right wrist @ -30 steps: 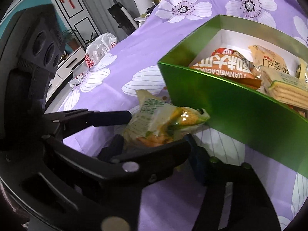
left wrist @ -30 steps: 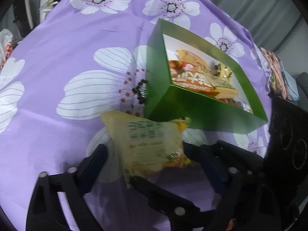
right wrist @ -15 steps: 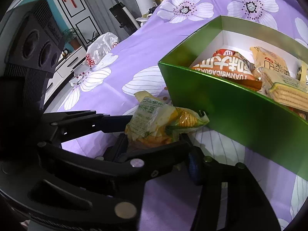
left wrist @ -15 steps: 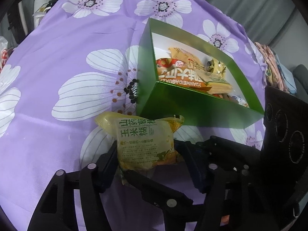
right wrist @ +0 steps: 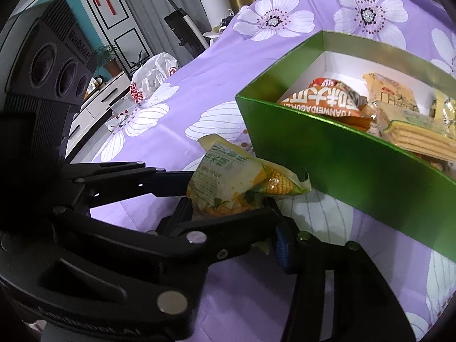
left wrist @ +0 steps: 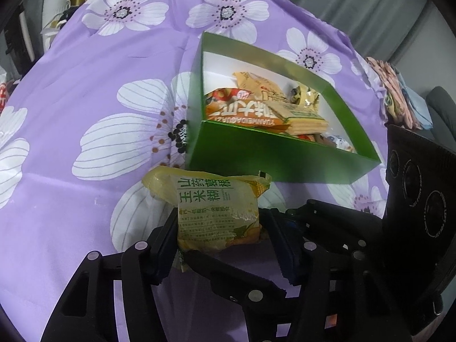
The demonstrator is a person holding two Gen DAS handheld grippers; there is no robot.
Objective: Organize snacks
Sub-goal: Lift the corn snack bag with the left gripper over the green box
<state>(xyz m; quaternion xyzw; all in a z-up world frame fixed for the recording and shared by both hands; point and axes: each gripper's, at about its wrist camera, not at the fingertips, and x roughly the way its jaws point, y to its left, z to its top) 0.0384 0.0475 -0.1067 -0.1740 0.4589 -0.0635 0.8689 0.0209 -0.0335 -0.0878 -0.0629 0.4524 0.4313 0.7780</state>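
Corn packet [left wrist: 218,213] hides both claws' tips – grip unclear

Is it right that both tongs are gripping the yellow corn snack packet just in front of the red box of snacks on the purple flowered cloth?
Not quite: the box is green, not red, as the left wrist view shows. The rest holds: both the left tongs and the right tongs grip the yellow corn snack packet just in front of it on the purple flowered cloth.

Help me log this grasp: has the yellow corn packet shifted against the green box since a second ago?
Yes. The yellow corn packet has turned upright between the left gripper fingers, its top edge now squarer to the green box wall.
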